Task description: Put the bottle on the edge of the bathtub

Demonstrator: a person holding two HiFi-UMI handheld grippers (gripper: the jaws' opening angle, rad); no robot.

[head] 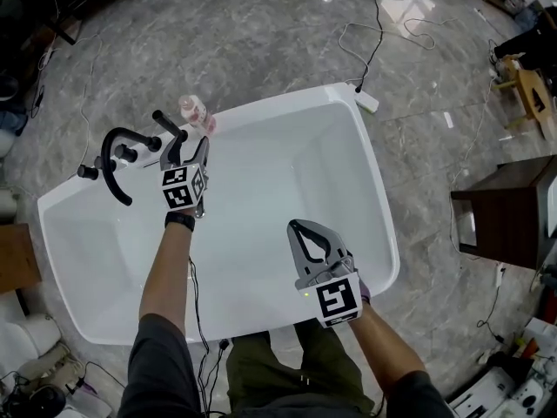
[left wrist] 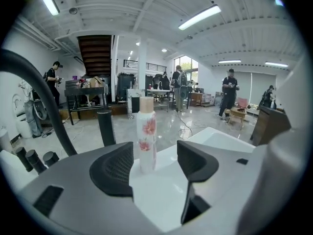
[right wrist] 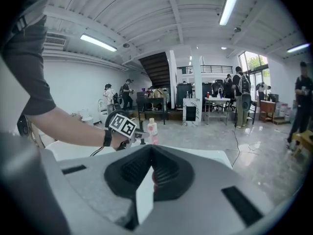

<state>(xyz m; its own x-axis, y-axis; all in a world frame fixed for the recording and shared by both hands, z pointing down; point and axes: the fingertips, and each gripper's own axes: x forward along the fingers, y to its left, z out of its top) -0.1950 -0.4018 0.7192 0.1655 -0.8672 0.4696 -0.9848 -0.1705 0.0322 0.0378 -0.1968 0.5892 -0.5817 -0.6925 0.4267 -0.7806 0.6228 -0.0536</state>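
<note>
a: how many bottles do we count?
b: just one. the bottle stands upright on the far left rim of the one tub, just right of the one curved black spout.
a: and our grippers?
b: two. our left gripper is at the far left, just on the near side of the bottle, with its jaws spread wide. in its own view we see the bottle in the gap between the jaws. it touches neither pad, so that gripper has hold of nothing.
a: and the right one?
b: our right gripper hangs over the near right part of the tub, well apart from the bottle. its jaws meet at the tips, and we see nothing gripped in them.
a: marker cubes?
b: two, a left cube and a right cube, one on each gripper.
a: anything else we can count?
b: one small white box at the tub's far right corner, and one dark cabinet on the floor at the right.
</note>
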